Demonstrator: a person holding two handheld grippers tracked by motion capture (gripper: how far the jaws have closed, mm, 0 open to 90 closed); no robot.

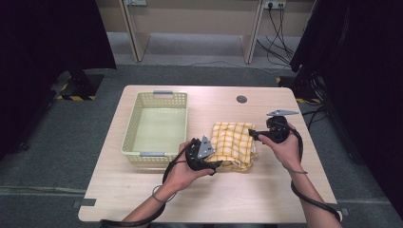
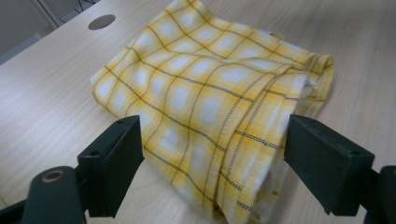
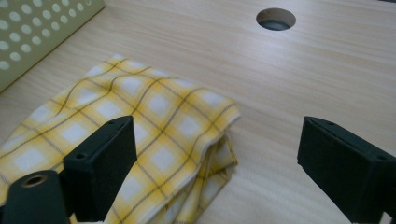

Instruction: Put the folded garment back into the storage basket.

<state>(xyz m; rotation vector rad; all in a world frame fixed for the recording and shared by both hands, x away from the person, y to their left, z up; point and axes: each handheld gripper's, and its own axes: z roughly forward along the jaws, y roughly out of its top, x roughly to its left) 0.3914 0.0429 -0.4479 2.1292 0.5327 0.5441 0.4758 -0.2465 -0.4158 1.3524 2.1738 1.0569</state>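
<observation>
A folded yellow checked cloth [image 1: 234,144] lies on the wooden table [image 1: 204,199], just right of the basket. My left gripper [image 1: 215,165] is at the cloth's near left corner, jaws wide apart. In the left gripper view the cloth [image 2: 210,102] lies between and beyond the black jaws of the left gripper [image 2: 212,168], and the pads do not press on it. My right gripper [image 1: 252,134] is at the cloth's right edge, open. The right gripper view shows the right gripper [image 3: 217,163] astride the cloth's folded corner [image 3: 154,140], its right jaw over bare table.
A pale green perforated basket [image 1: 157,124] stands empty left of the cloth; its wall [image 3: 37,32] appears in the right gripper view. A round cable hole [image 1: 241,99] is behind the cloth. Cables trail from both grippers toward the table's front edge.
</observation>
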